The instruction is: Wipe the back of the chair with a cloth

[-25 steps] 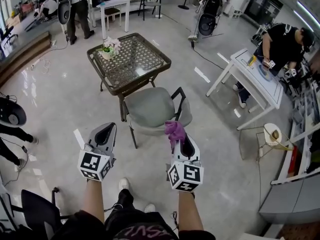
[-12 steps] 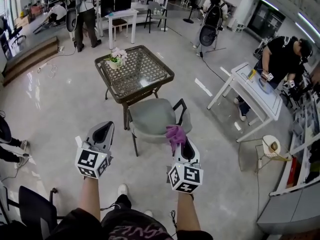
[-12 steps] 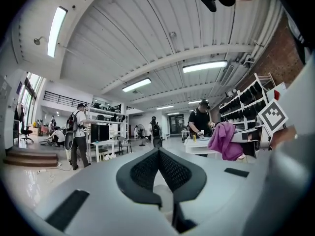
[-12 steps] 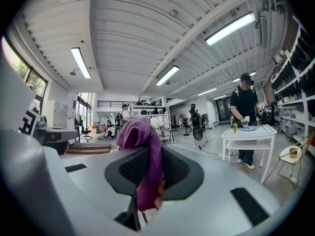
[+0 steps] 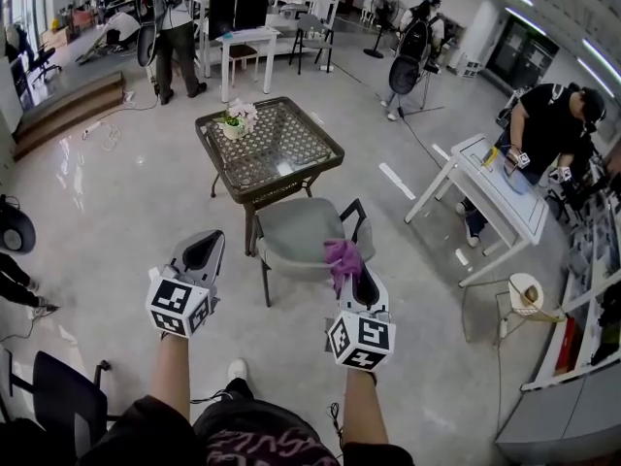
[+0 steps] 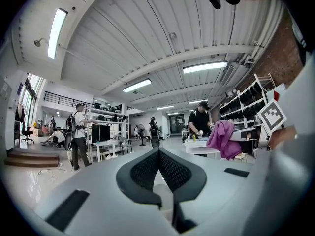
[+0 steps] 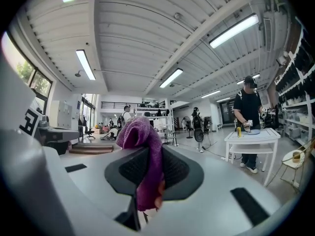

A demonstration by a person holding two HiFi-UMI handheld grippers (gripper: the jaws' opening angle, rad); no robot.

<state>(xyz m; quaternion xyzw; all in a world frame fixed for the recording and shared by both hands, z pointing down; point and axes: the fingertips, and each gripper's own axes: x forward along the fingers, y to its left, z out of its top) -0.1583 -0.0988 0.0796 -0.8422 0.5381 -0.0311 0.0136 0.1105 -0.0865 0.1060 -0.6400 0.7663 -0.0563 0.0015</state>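
Observation:
A grey chair (image 5: 296, 229) with a black frame stands pushed up to a glass-topped table (image 5: 277, 153), its back rim on the side nearest me. My right gripper (image 5: 351, 278) hovers just over that rim at the chair's right, shut on a purple cloth (image 5: 341, 256). In the right gripper view the purple cloth (image 7: 143, 154) hangs bunched between the jaws of the right gripper (image 7: 147, 156). My left gripper (image 5: 203, 250) is held to the left of the chair, apart from it. The left gripper (image 6: 158, 155) is shut with nothing in it.
A small flower pot (image 5: 236, 121) stands on the table's far left corner. At the right a person (image 5: 546, 116) works at a white table (image 5: 505, 194), with a small round stand (image 5: 527, 292) beside it. A black office chair (image 5: 60, 408) is at the lower left. Other people stand far back.
The head view has shifted, so the chair and table sit a little lower and to the right. Both grippers keep their stance, and the cloth stays clamped in the right one.

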